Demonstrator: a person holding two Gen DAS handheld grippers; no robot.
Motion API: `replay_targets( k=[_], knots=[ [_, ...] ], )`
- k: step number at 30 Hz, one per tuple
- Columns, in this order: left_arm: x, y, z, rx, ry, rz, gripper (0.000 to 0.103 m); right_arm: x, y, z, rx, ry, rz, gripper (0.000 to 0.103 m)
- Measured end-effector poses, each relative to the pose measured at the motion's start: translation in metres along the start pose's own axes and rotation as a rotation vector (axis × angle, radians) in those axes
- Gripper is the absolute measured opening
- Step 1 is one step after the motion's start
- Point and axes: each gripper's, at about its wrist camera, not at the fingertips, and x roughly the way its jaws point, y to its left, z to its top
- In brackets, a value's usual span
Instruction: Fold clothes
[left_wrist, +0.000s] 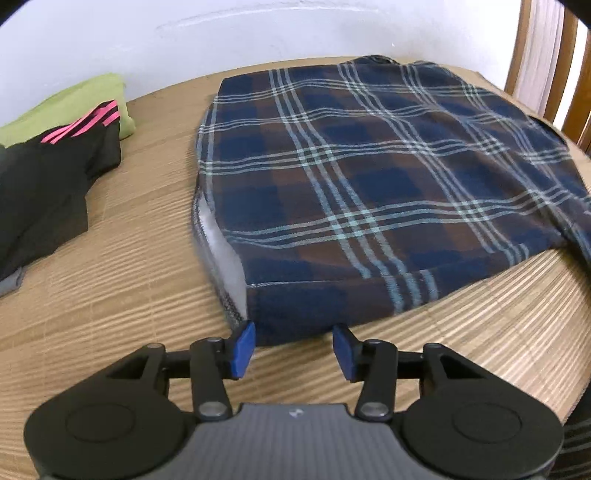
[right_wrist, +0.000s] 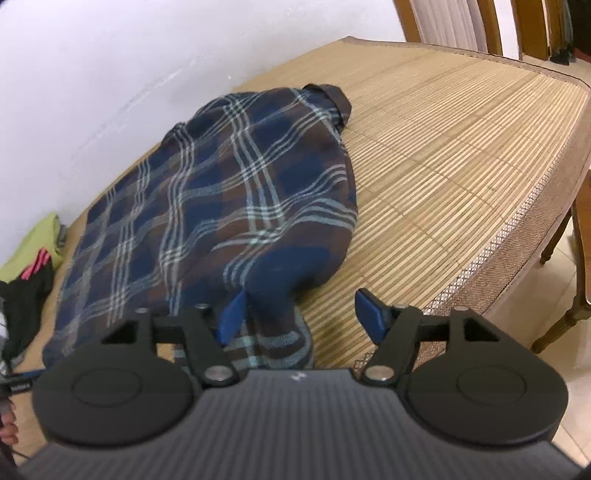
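Here the plaid garment (left_wrist: 369, 184) lies folded on the bamboo mat (left_wrist: 110, 295) that covers the table, its far edge close to the white wall (left_wrist: 110, 37). A white lining (left_wrist: 221, 251) shows at its open left side in the left wrist view.

The left gripper (left_wrist: 293, 350) sits low and level over the mat, pointing at the near corner of the garment. Its blue pads (left_wrist: 243, 349) are spread wide; the left pad's tip is at the corner's edge, though contact cannot be judged, and nothing is pinched between them.

The right gripper (right_wrist: 301, 317) comes in from the garment's other end, angled slightly down toward the mat. Its jaws are also spread apart. A dark blue bulge of cloth (right_wrist: 273, 291) sits between the fingers, against the left pad (right_wrist: 231, 317), while the right pad (right_wrist: 371, 319) stands clear over bare mat, so the fabric is not clamped.

To the left of the garment, well apart from it, a black garment with pink stripes (left_wrist: 55, 177) lies on a green cloth (left_wrist: 74, 99) by the wall. Wooden chair backs (right_wrist: 480, 22) stand beyond the table's far end, and the mat's mesh border (right_wrist: 517, 258) follows the rounded edge.
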Motion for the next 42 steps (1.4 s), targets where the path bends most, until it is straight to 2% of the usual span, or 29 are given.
replay_targets(
  k=[3,6,9,12,14,17,22,23,24,25,27,28,29,33,37,40,42],
  knots=[
    [-0.005,0.004,-0.001,0.002,-0.009,0.037,0.052,0.006,0.011,-0.005,-0.064,0.02,-0.023,0.068],
    [-0.01,0.01,-0.004,-0.008,-0.024,0.027,0.06,0.019,0.019,-0.01,-0.1,0.025,-0.025,0.068],
    [0.003,0.006,0.001,0.034,-0.01,0.02,0.061,0.031,0.024,-0.012,-0.098,0.043,-0.015,0.07],
    [0.014,0.001,0.005,0.068,-0.018,0.02,0.069,0.037,0.035,-0.015,-0.166,0.019,-0.028,0.072],
    [0.017,0.002,0.007,0.048,-0.024,0.005,0.068,0.039,0.044,-0.017,-0.209,0.02,-0.032,0.072],
    [0.017,0.003,0.006,0.022,-0.026,-0.044,0.061,0.04,0.049,-0.019,-0.22,0.02,-0.052,0.072],
    [0.018,-0.006,0.002,0.024,-0.064,-0.034,0.062,0.033,0.044,-0.021,-0.195,0.029,-0.038,0.071],
    [0.02,-0.005,0.004,0.005,-0.064,-0.051,0.058,0.033,0.044,-0.023,-0.199,0.024,-0.035,0.072],
    [0.022,-0.004,0.005,-0.005,-0.07,-0.071,0.041,0.032,0.043,-0.023,-0.194,0.018,-0.028,0.072],
    [0.022,-0.004,0.008,-0.019,-0.08,-0.075,0.015,0.029,0.041,-0.02,-0.175,0.01,-0.014,0.071],
    [0.019,0.0,0.009,-0.064,-0.081,-0.09,0.011,0.023,0.038,-0.015,-0.137,-0.007,0.014,0.05],
    [0.018,0.001,0.009,-0.086,-0.082,-0.097,0.01,0.02,0.036,-0.013,-0.118,-0.015,0.027,0.021],
    [0.012,0.003,0.007,-0.106,-0.087,-0.097,0.01,0.017,0.035,-0.011,-0.099,-0.023,0.041,0.015],
    [-0.024,0.01,-0.009,-0.215,-0.132,-0.131,0.01,-0.005,0.028,0.0,-0.035,-0.062,0.122,0.013],
    [-0.058,-0.002,-0.026,-0.26,-0.165,-0.151,0.01,-0.04,0.021,0.007,-0.033,-0.088,0.222,0.012],
    [-0.076,-0.012,-0.043,-0.294,-0.159,-0.144,0.01,-0.047,0.009,0.009,-0.063,-0.043,0.22,0.012],
    [-0.085,-0.018,-0.057,-0.322,-0.141,-0.139,0.01,-0.046,-0.006,0.005,-0.034,0.002,0.215,0.012]
  ],
)
